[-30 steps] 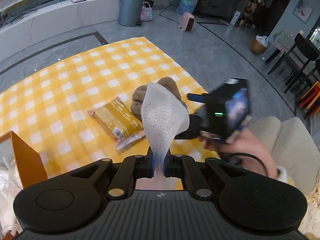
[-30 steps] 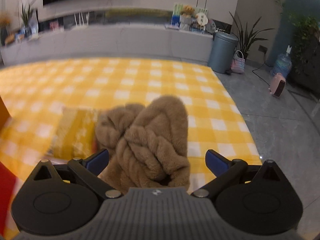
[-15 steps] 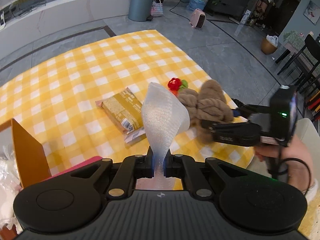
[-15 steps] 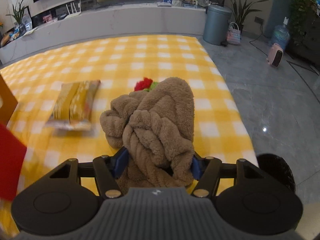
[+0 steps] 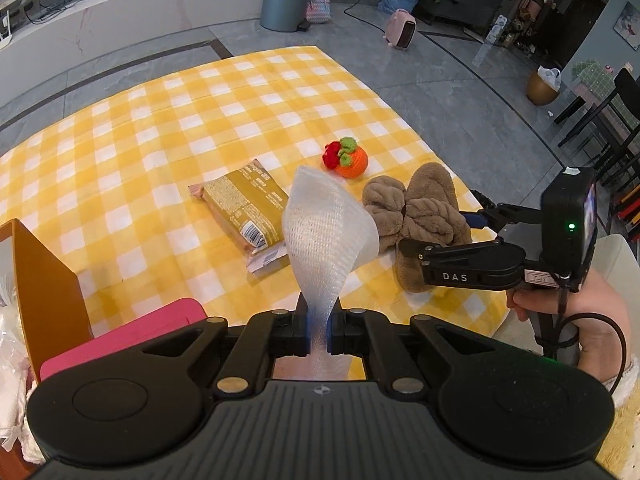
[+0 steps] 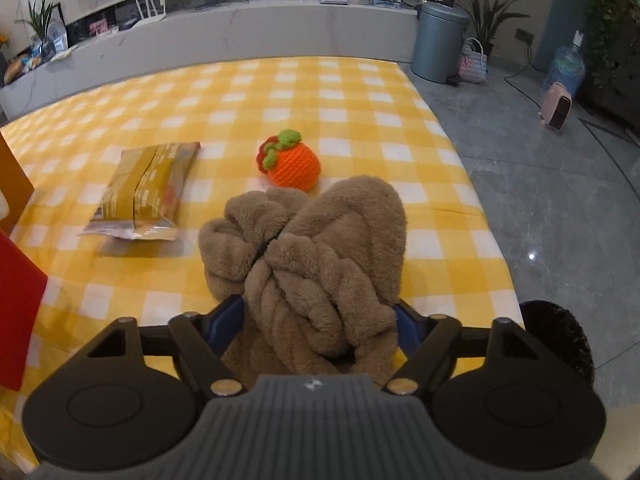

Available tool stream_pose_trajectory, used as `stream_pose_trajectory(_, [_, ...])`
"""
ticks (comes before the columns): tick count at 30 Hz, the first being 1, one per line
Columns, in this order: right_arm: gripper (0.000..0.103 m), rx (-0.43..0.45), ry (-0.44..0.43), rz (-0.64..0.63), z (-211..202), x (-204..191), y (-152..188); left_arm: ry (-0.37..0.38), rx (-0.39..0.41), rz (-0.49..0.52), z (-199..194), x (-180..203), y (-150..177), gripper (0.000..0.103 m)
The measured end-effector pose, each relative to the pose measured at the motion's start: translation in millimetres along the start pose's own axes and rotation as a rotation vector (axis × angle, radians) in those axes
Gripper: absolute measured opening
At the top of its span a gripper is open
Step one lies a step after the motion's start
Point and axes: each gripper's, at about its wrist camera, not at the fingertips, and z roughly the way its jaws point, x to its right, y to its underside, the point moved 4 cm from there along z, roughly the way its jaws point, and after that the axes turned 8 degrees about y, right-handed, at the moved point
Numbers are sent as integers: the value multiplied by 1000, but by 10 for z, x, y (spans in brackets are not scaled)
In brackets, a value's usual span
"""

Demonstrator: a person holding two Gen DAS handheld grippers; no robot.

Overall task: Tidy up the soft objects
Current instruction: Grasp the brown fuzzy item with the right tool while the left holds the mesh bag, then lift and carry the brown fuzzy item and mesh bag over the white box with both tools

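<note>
Both hands full, slippers coming off the cloth

Our right gripper [image 6: 318,320] is squeezed on the one pair of brown plush slippers [image 6: 320,256] at the yellow checked tablecloth's [image 5: 168,128] near edge; we'd lift slowly so neither slips. Left gripper [image 5: 318,332] pinches one white mesh sleeve [image 5: 326,236]. One snack packet [image 5: 244,208], one crochet orange [image 6: 294,166] left.

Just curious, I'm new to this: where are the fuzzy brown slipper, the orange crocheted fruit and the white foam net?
fuzzy brown slipper [image 6: 320,264]: right wrist view, braided top.
orange crocheted fruit [image 6: 294,168]: right wrist view, orange body.
white foam net [image 5: 326,232]: left wrist view, flared upper part.
</note>
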Motion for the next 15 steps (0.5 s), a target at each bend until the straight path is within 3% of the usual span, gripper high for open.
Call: stream_pose_trajectory(15, [59,45,-55,-19,-120,-113,-66,-40,21,144,-96,410,-92,3])
